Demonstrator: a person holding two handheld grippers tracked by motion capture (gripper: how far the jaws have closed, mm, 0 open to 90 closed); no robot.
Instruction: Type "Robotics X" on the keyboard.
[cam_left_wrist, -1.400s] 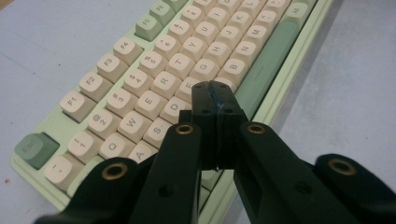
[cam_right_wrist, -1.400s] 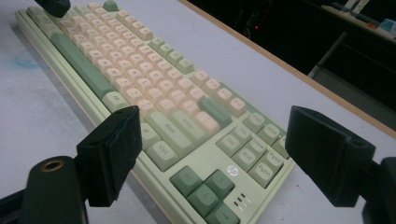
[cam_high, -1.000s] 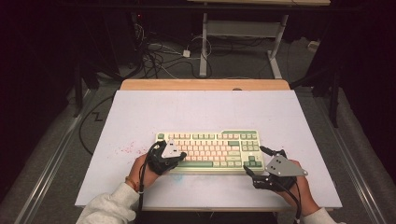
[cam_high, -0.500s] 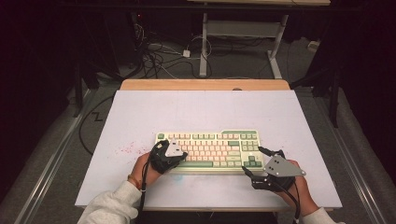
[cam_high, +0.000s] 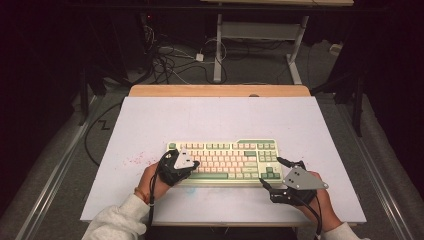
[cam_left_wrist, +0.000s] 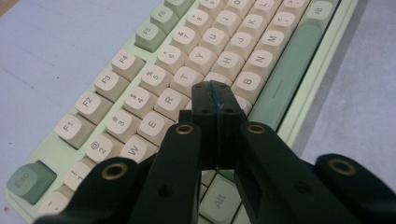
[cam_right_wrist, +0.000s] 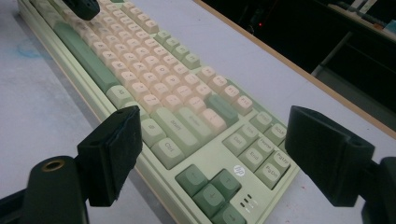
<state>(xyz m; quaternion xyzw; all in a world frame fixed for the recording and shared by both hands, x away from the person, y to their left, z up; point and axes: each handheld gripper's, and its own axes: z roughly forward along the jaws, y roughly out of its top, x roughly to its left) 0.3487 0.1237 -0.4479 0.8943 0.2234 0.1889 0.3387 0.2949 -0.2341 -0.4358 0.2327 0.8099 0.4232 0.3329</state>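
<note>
The left gripper (cam_left_wrist: 216, 100) was pressed closed, empty, over the keyboard (cam_high: 225, 161) (letter rows). The right gripper (cam_right_wrist: 212, 156) was held wide open, nothing grasped, so little seemed done.

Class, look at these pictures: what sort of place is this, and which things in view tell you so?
Probably a lab or workshop set up for recording, not a home. A bare white table holds just a keyboard, loose cables sprawl on the floor behind, and a second bench frame stands in the dark.
</note>
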